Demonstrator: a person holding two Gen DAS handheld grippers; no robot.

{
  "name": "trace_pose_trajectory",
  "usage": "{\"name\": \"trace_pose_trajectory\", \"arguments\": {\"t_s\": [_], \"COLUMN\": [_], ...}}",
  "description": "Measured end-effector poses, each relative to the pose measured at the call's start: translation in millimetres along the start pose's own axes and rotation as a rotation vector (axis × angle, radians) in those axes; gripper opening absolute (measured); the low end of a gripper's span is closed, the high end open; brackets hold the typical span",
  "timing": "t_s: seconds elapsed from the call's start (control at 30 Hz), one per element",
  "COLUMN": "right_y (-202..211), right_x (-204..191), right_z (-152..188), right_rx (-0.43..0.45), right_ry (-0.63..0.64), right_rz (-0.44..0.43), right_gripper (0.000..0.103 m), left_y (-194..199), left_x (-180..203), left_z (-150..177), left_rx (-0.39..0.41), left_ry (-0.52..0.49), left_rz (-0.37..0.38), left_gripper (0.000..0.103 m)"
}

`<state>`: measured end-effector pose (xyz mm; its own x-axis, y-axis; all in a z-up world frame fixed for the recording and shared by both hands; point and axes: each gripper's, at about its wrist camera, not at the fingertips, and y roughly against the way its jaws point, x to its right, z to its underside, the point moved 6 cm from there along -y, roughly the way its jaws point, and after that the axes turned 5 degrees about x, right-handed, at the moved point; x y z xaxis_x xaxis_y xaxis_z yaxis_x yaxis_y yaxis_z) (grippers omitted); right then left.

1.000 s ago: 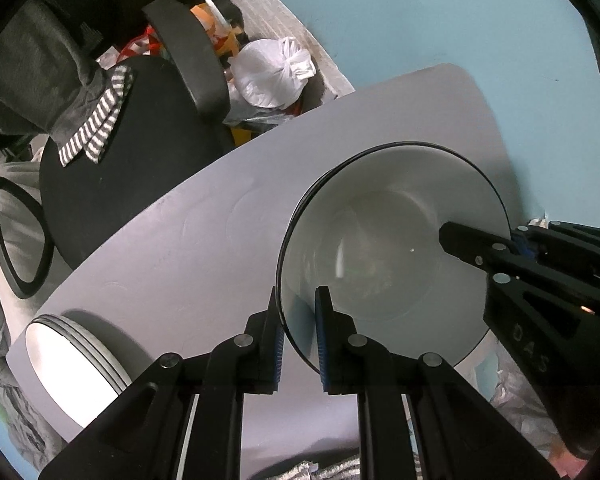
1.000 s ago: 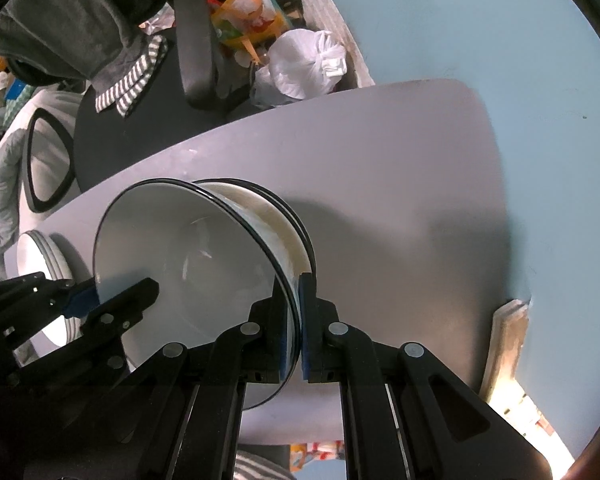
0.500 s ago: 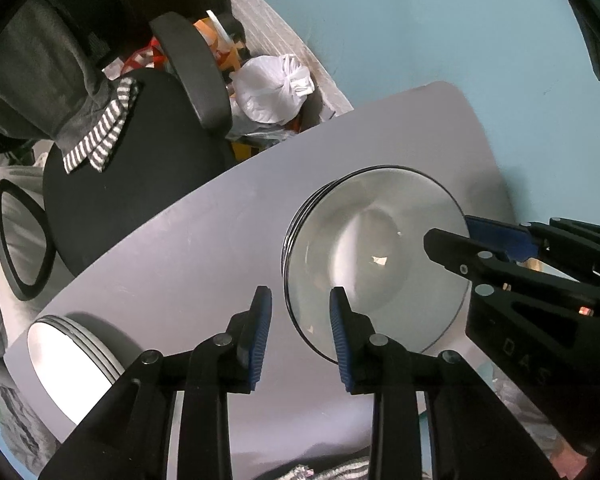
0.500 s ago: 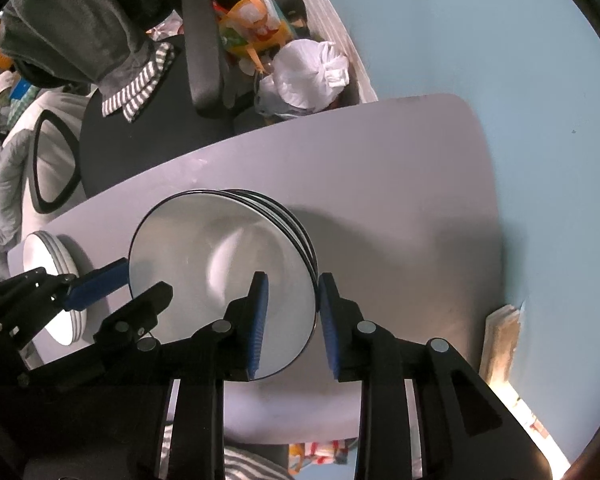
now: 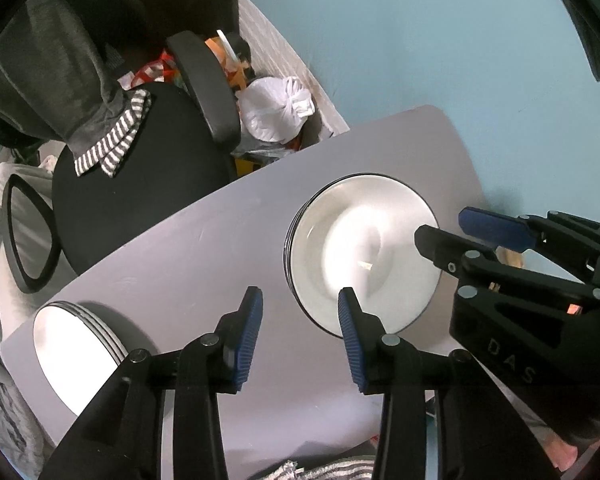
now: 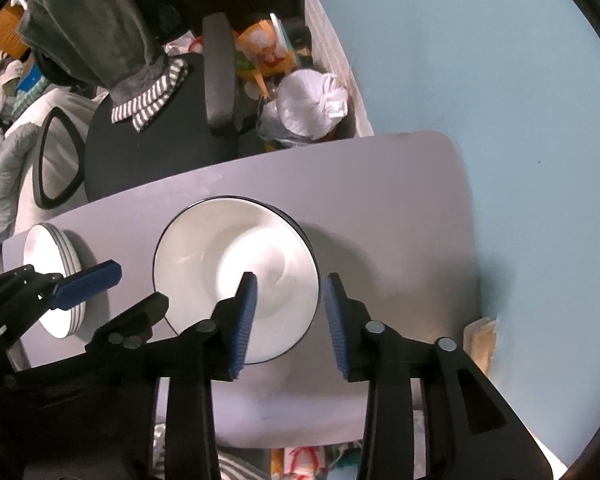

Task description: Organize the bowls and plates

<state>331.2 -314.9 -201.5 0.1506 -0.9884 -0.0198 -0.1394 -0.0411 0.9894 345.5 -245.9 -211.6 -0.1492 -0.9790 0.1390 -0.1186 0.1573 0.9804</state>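
A stack of white bowls with black rims (image 5: pixel 364 248) (image 6: pixel 236 280) rests on the grey table (image 5: pixel 188 256) (image 6: pixel 388 208). My left gripper (image 5: pixel 300 320) hovers above the stack's left rim, its jaws opening with nothing between them. Over the stack's right rim my right gripper (image 6: pixel 288 304) hangs the same way, jaws opening and free of the bowl; it also shows in the left wrist view (image 5: pixel 444 228). A stack of white plates (image 5: pixel 76 352) (image 6: pixel 52 280) sits at the table's left end.
A black office chair (image 5: pixel 140 168) (image 6: pixel 156 140) with grey and striped clothing stands behind the table. A white tied bag (image 5: pixel 276 112) (image 6: pixel 312 108) and clutter lie beside it. A light blue wall (image 6: pixel 500 80) borders the table's right side.
Both grippers let go of the top bowl's rim and opened. The bowl settled onto the stack, and both grippers rose away from it.
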Motion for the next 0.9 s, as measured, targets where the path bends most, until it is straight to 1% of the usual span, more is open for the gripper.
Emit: {"name": "trace_pose_trajectory", "arguments": {"t_s": [0.13,0.2,0.23,0.37,0.47,0.53,0.6,0.67,0.83,0.9], "right_y": [8,11,13,23,31,37,41,44,40,37], "right_x": [0,0,0,2,3,4,5,7,12,15], "right_z": [4,7,8,14,18,20,22,24,26,26], "right_rx": [0.020,0.026,0.029,0.053,0.081,0.102,0.117,0.128,0.126,0.122], "right_ry": [-0.005,-0.009,-0.010,-0.024,-0.041,-0.048,-0.057,-0.063,-0.058,-0.058], "right_rz": [0.003,0.000,0.001,-0.008,-0.017,-0.013,-0.026,-0.040,-0.031,-0.031], "right_gripper": [0.040,0.044,0.045,0.046,0.050,0.055,0.057,0.057,0.057,0.057], "left_y": [11,15,18,26,30,32,32,31,26,25], "left_x": [-2,-3,-4,-3,-1,1,2,3,4,2], "left_z": [2,3,3,5,8,12,14,17,21,21], "left_rx": [0.038,0.056,0.064,0.091,0.108,0.115,0.119,0.117,0.109,0.115], "left_ry": [-0.005,-0.001,0.004,0.007,-0.008,-0.013,-0.009,-0.008,-0.020,-0.014], "left_rz": [-0.011,-0.014,-0.012,-0.011,-0.017,-0.017,-0.012,-0.012,-0.021,-0.025], "left_gripper": [0.041,0.046,0.046,0.047,0.048,0.049,0.053,0.053,0.054,0.057]}}
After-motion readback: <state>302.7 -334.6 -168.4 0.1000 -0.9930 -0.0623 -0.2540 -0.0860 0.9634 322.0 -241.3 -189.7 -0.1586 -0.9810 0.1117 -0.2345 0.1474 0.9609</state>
